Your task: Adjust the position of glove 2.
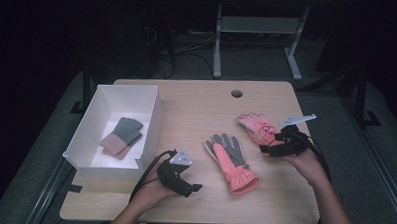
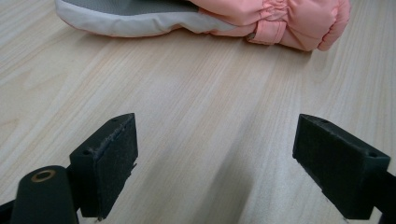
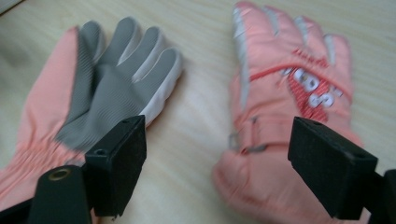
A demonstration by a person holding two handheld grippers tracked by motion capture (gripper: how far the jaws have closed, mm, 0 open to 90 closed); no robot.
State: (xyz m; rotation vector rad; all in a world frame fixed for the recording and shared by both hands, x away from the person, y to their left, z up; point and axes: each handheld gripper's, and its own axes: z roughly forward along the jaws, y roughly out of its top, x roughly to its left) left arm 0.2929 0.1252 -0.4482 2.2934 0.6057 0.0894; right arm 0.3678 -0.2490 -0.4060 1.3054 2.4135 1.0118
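Two pink winter gloves lie on the wooden table (image 1: 196, 112). One glove (image 1: 231, 160) (image 3: 93, 93) rests palm up at the centre, grey palm showing, cuff toward me; the left gripper view catches its cuff (image 2: 299, 23). The other glove (image 1: 258, 128) (image 3: 285, 93) lies back up at the right, with white logo letters. My left gripper (image 1: 193, 189) (image 2: 217, 140) stands open low over bare wood, just short of the centre glove's cuff. My right gripper (image 1: 271, 144) (image 3: 219, 140) is open above the right glove's cuff end, its pads (image 3: 327, 163) clear of the fabric.
A white open box (image 1: 153, 121) stands at the table's left and holds a grey and pink knit glove (image 1: 121, 137). A round cable hole (image 1: 236, 93) sits near the far edge. Beyond the table stand a desk frame (image 1: 218, 42) and floor cables.
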